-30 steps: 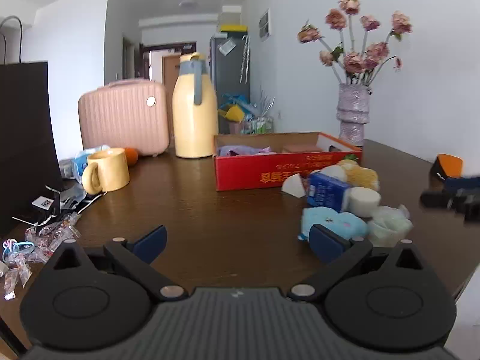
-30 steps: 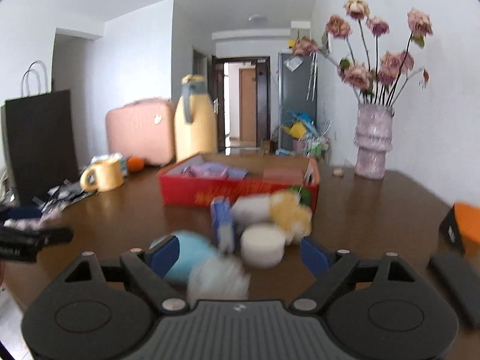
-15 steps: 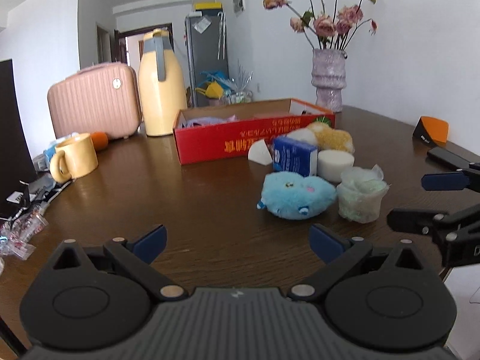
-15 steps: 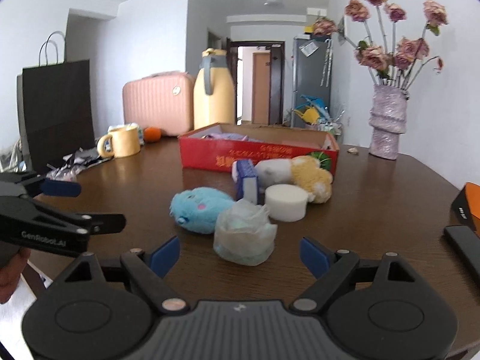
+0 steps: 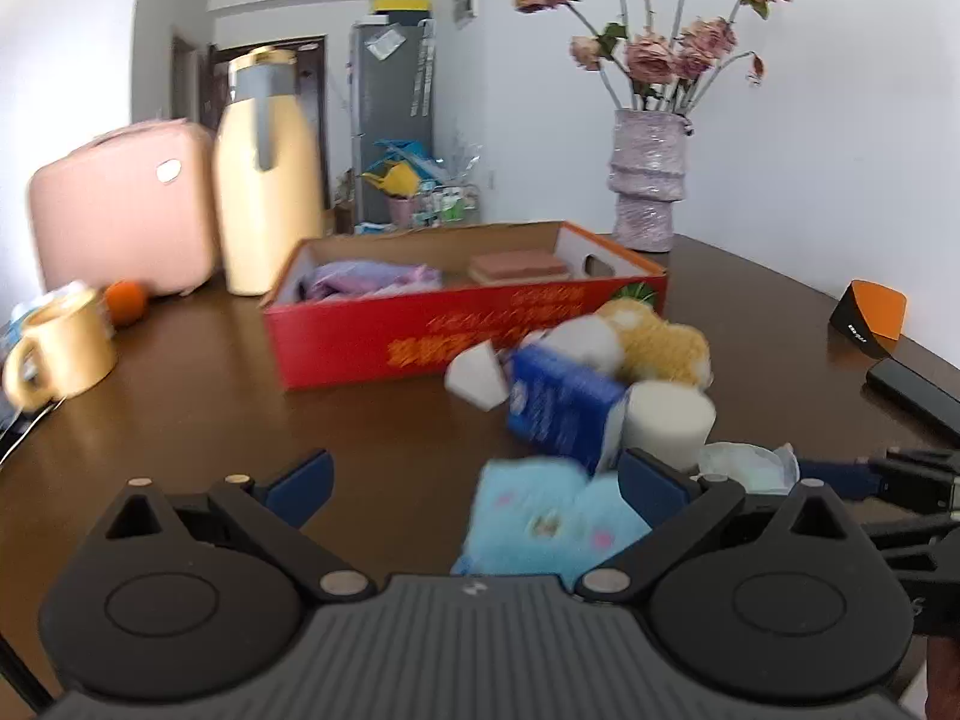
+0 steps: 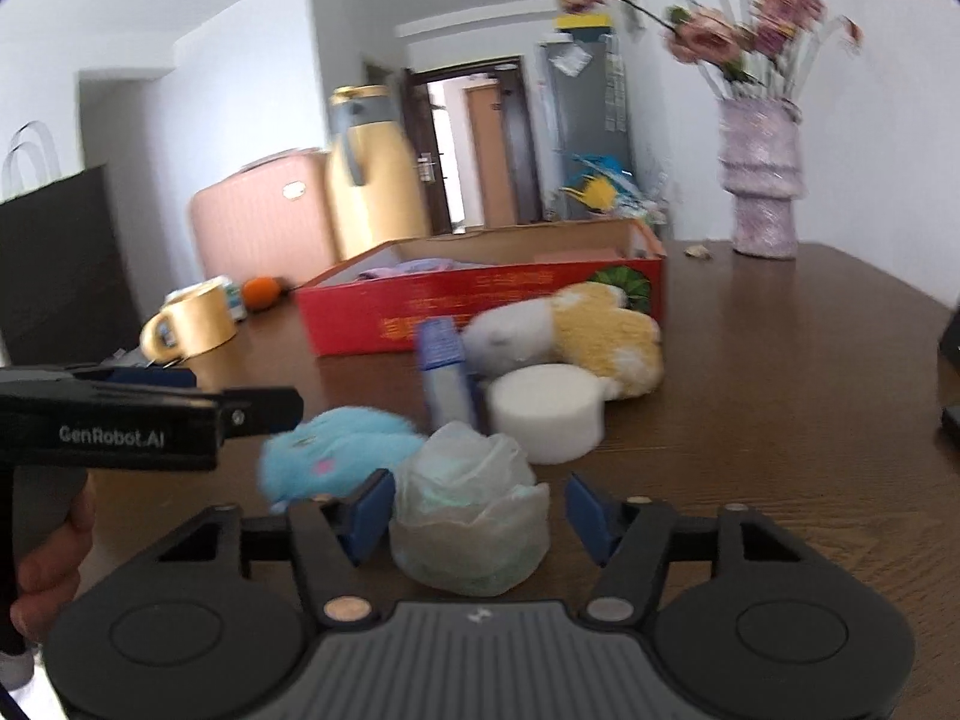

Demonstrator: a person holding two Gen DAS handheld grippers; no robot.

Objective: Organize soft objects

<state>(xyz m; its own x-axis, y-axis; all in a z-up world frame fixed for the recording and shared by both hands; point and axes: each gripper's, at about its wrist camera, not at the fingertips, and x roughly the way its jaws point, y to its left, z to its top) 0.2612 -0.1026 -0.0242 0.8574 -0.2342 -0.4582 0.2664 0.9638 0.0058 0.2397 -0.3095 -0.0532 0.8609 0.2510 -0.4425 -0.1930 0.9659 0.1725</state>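
Right claw [image 6: 477, 510] closing around bagged bundle [image 6: 471, 519]; left claw [image 5: 474, 480] wide beside.

Blue plush [image 6: 336, 456], crumpled bag [image 6: 471, 516], white sponge [image 6: 546, 411] clustered before red box [image 6: 480, 306].

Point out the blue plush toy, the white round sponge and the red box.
blue plush toy [image 6: 336, 456]: right wrist view, middle of its body.
white round sponge [image 6: 546, 411]: right wrist view, front side wall.
red box [image 5: 468, 324]: left wrist view, front wall.

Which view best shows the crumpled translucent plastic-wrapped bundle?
Right wrist view: the crumpled translucent plastic-wrapped bundle sits whole and central between the closing right tool's jaws. The left wrist view shows only its top behind that tool's finger.
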